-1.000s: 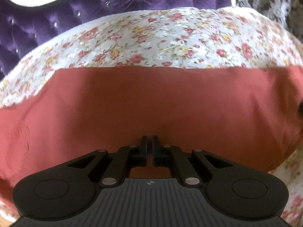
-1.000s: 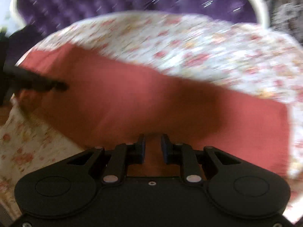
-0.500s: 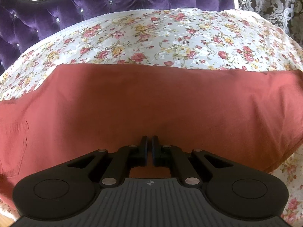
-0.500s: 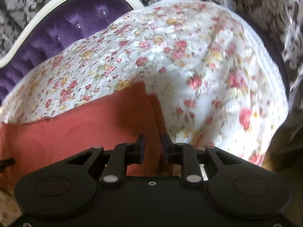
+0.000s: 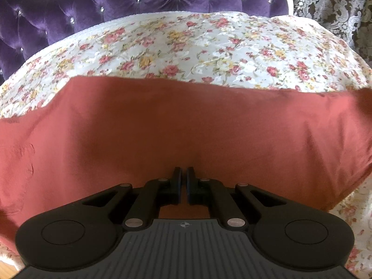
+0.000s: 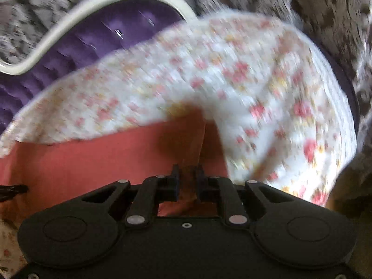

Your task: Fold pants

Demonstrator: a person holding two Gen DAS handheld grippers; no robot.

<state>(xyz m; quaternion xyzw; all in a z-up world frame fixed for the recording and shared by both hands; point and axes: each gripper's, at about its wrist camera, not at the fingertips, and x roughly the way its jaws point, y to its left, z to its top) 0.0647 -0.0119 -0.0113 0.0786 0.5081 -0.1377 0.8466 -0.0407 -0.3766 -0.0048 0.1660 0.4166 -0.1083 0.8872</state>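
Note:
Rust-red pants (image 5: pixel 176 127) lie spread flat across a floral bedspread (image 5: pixel 209 46), running left to right in the left wrist view. My left gripper (image 5: pixel 183 176) is over their near edge with its jaws nearly together; no cloth shows between them. In the blurred right wrist view, my right gripper (image 6: pixel 187 174) is at the right end of the pants (image 6: pixel 93 158), its narrow gap filled by the cloth of the leg end. The left gripper's tip (image 6: pixel 14 189) shows at the far left edge.
A purple tufted headboard (image 5: pixel 139 7) with a white frame stands behind the bed. Patterned grey curtain (image 5: pixel 337 4) hangs at the right. The bed's right edge (image 6: pixel 337 139) drops off close to my right gripper.
My right gripper swung from the pants' middle to their right end and closed in on the leg end; its view is blurred by motion. The left gripper stayed nearly still.

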